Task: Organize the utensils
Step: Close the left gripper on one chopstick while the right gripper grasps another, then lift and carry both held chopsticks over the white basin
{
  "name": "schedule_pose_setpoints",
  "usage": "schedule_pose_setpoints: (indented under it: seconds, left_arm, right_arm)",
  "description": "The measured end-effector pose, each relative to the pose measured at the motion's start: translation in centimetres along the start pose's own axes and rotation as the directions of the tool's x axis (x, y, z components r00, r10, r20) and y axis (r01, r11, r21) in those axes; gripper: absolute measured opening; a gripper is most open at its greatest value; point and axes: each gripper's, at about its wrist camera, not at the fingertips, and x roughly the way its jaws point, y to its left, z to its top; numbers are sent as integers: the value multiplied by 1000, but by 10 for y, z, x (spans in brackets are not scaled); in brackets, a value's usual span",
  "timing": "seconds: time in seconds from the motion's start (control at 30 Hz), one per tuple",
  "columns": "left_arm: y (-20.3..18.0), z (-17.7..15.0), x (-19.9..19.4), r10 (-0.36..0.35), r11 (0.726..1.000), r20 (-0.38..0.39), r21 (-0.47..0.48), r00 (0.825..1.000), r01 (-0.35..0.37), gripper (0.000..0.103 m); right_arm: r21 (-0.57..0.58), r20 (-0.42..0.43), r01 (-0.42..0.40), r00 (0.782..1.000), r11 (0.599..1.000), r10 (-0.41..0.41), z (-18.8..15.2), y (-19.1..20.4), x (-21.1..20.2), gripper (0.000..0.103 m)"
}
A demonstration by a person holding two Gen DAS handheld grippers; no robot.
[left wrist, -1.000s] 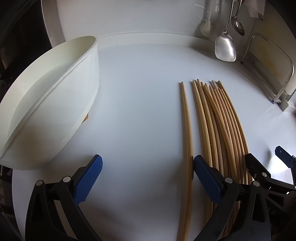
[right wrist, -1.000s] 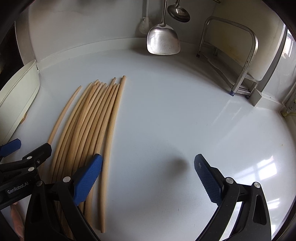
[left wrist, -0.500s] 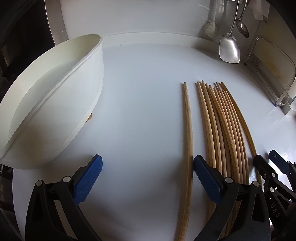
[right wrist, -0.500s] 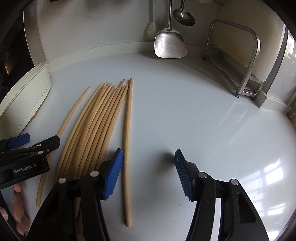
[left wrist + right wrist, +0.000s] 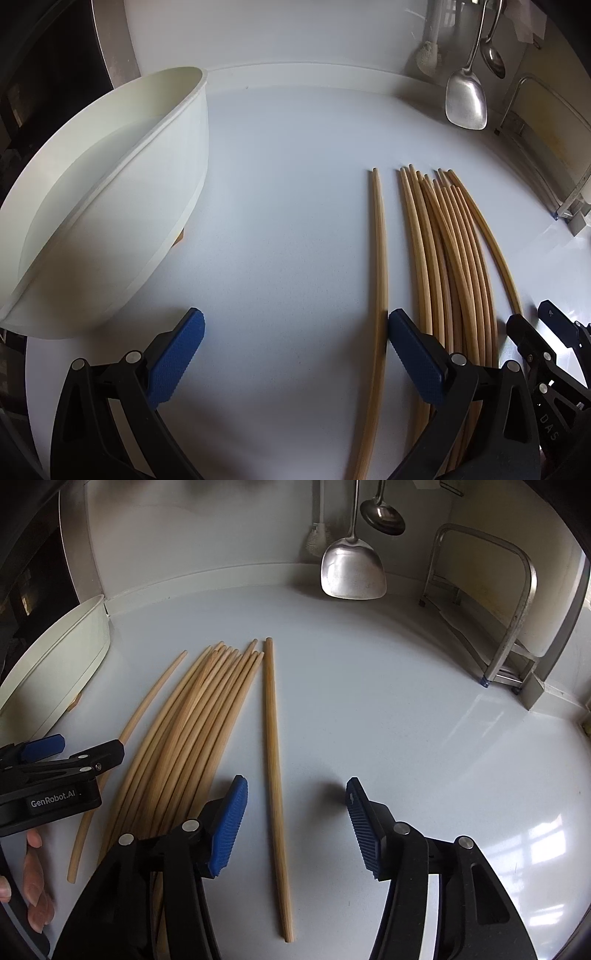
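Several long bamboo chopsticks (image 5: 450,258) lie in a bundle on the white counter; the bundle also shows in the right wrist view (image 5: 192,731). A pair (image 5: 379,258) lies apart on the bundle's left. One chopstick (image 5: 274,768) lies apart on the bundle's right, between my right gripper's open fingers. My right gripper (image 5: 295,823) is open and empty, low over that chopstick. My left gripper (image 5: 295,354) is open and empty, its right finger (image 5: 413,354) between the pair and the bundle. A white bin (image 5: 110,206) stands at the left.
A metal spatula (image 5: 352,568), a ladle (image 5: 382,515) and a brush (image 5: 319,535) hang on the back wall. A metal rack (image 5: 513,620) stands at the right. The counter's raised back edge (image 5: 314,74) runs behind the chopsticks.
My right gripper has narrowed its opening and shifted left, so one chopstick at the bundle's right edge now lies apart between its fingers. The left gripper has barely moved.
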Motion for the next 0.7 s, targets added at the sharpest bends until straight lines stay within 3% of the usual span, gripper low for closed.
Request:
schedule_pose_setpoints:
  seconds: [0.07, 0.1, 0.13, 0.27, 0.33, 0.4, 0.43, 0.7]
  left_arm:
    - [-2, 1, 0, 6, 1000, 3, 13, 1000, -6, 96]
    - [-3, 1, -2, 2, 1000, 7, 22, 1000, -3, 90]
    - [-4, 1, -4, -13, 1000, 11, 27, 1000, 13, 79]
    - [-12, -2, -11, -38, 998, 24, 55, 999, 37, 56]
    - [-19, -5, -15, -54, 995, 34, 82, 998, 51, 32]
    - [-25, -8, -18, -60, 992, 39, 111, 997, 56, 17]
    - [-27, -9, -19, -62, 991, 40, 124, 997, 57, 9]
    - [-25, -10, -23, -87, 986, 13, 141, 996, 84, 7]
  right_arm:
    - [-15, -3, -12, 1000, 1000, 12, 1, 3, 1, 53]
    - [-21, -4, -17, 1000, 1000, 17, 1, 5, 0, 51]
    - [-24, -4, -21, 1000, 999, 21, 1, 5, 0, 46]
    - [-39, 2, -16, 1000, 999, 16, -1, 9, -3, 28]
    - [-41, 1, -20, 1000, 999, 20, -1, 10, -3, 26]
    - [-43, 0, -29, 1000, 999, 29, -1, 11, -3, 19]
    - [-47, 0, -26, 1000, 999, 27, -1, 12, -3, 9]
    - [-10, -20, -51, 998, 999, 51, 2, 8, -4, 6]
